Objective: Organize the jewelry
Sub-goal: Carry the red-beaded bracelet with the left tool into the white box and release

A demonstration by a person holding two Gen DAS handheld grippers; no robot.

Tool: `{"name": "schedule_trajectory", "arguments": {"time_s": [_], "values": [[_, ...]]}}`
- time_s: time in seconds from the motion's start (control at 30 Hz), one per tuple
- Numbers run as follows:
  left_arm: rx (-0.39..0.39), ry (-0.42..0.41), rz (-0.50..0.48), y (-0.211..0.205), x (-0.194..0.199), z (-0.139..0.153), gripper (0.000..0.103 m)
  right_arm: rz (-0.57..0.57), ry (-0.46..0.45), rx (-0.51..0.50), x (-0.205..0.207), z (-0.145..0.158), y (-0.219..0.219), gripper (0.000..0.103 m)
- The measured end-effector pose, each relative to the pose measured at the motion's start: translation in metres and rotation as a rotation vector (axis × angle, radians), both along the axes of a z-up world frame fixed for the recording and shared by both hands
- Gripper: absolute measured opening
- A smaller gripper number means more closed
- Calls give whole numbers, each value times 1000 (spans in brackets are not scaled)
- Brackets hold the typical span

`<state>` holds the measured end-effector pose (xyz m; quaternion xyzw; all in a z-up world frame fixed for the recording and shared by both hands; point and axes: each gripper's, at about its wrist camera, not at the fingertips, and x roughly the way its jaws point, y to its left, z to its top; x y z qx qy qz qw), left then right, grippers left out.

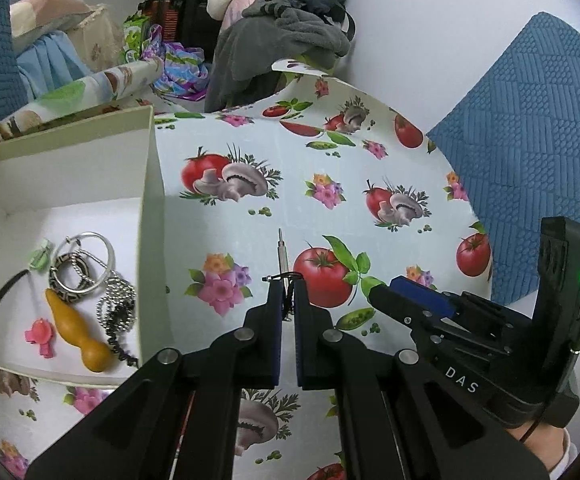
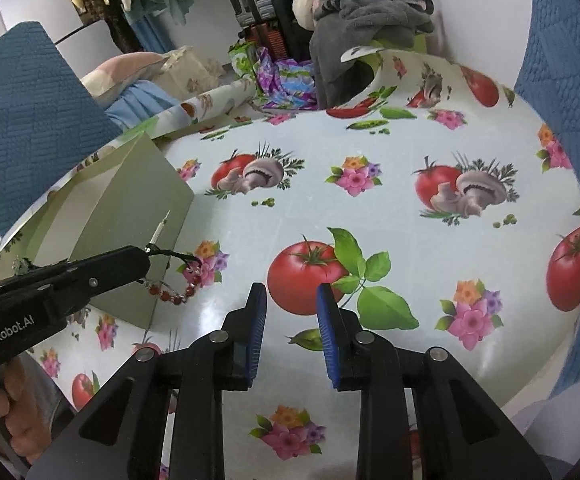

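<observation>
Your left gripper (image 1: pixel 288 280) is clenched on a red bead bracelet (image 2: pixel 177 294), which hangs above the tablecloth (image 1: pixel 390 168) just beside the white box (image 1: pixel 145 184). Your right gripper (image 2: pixel 292 296) stands released over the tomato print, holding nothing

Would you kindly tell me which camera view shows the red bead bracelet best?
The right wrist view: the bracelet dangles in full from the left claw, beside the box. In the left wrist view the claw's fingers hide the beads; only a cord and metal pin show.
</observation>
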<state>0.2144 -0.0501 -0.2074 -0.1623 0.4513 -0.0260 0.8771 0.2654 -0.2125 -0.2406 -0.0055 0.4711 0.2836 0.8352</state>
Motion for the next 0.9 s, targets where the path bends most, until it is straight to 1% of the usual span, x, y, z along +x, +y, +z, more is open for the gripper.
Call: {"name": "schedule_trajectory", "arguments": {"time_s": [0.07,0.13,0.23,0.3,0.47,0.57,0.63,0.7,0.8,0.9], "values": [[5,-2,-2,1,-1,7,5,-6,2,11,-2,6,0,24],[16,-7,-4,3,0,15,5,-13,-6,0,-4,12,3,24],[19,-23,-1,10,-1,30,4,5,-43,-26,-8,31,13,25],[29,-38,7,16,-2,43,4,10,-57,-23,-8,43,18,25],[45,-71,27,36,-6,75,5,34,-120,-6,-7,89,39,26],[49,-96,43,55,-10,97,5,43,-158,13,-7,116,51,28],[75,-113,57,65,-14,109,5,50,-184,31,-8,135,61,31],[93,-129,78,79,-20,120,5,57,-201,46,-8,147,69,32],[87,-138,107,98,-28,128,5,72,-225,61,-11,162,86,36],[99,-134,132,116,-39,126,5,92,-226,67,-16,165,104,38]]}}
